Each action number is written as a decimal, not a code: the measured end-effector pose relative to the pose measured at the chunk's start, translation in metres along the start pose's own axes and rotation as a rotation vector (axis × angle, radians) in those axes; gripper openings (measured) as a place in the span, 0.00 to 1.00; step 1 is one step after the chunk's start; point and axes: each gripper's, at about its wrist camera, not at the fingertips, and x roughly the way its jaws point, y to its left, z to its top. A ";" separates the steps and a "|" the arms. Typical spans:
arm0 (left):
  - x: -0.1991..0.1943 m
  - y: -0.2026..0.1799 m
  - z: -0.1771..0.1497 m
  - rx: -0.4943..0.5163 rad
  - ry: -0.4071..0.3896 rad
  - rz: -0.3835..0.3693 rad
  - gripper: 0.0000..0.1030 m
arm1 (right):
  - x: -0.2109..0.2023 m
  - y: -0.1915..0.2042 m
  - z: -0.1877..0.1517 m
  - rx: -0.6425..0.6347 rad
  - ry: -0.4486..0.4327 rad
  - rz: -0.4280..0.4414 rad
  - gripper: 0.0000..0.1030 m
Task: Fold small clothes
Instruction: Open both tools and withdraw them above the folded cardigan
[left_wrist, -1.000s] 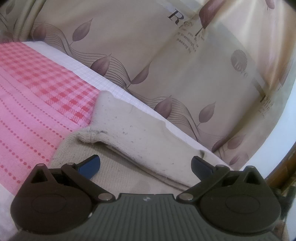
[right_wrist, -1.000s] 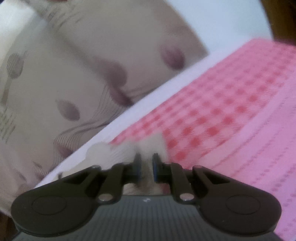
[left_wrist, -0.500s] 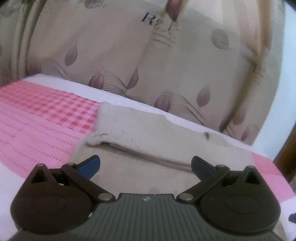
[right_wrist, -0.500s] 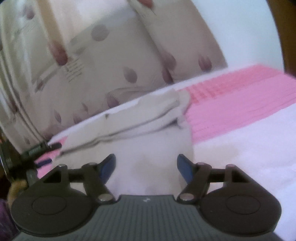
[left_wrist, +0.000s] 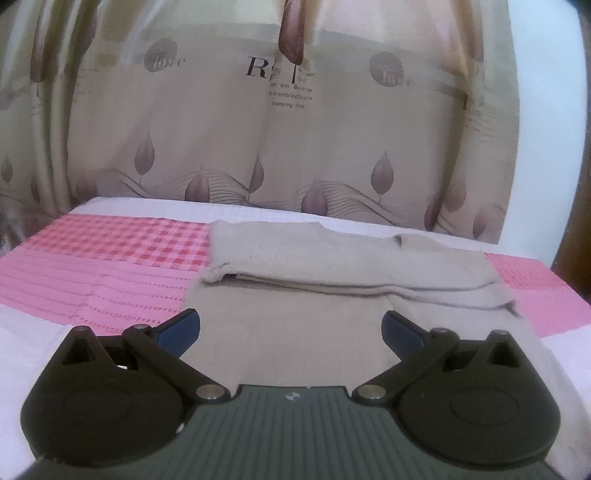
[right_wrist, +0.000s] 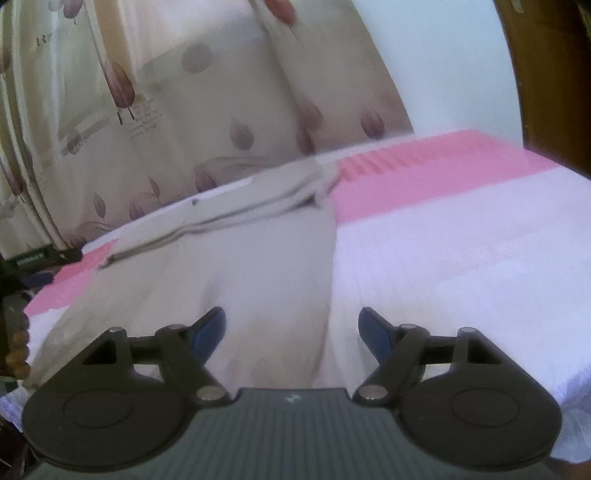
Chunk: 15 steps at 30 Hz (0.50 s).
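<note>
The left gripper (left_wrist: 290, 332) has its jaws released; the right gripper (right_wrist: 291, 330) jaws are opening, empty. The garment (left_wrist: 295, 295) lies on the bed (left_wrist: 110, 266) under and ahead of both.

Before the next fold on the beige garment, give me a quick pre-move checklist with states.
1. Left hand-held gripper empty, jaws apart: ok.
2. Right hand-held gripper clear of cloth: ok; its jaws are opening, nothing pinched between them.
3. First fold in place: ok; far part of the beige garment is doubled over toward the near part.
4. Near part lying flat: ok in the left view; right view too blurred to confirm.
5. Garment fully on the pink and white bedspread: near hem hidden behind the grippers, cannot tell.
</note>
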 end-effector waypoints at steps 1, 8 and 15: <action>-0.003 0.001 -0.002 0.004 0.000 0.003 1.00 | 0.000 0.000 -0.003 0.004 0.003 -0.002 0.77; -0.021 0.005 -0.011 0.056 -0.009 0.029 1.00 | -0.004 0.001 -0.015 0.003 0.004 -0.014 0.86; -0.030 0.021 -0.023 0.068 0.021 0.048 1.00 | -0.007 0.002 -0.020 -0.006 0.005 -0.013 0.87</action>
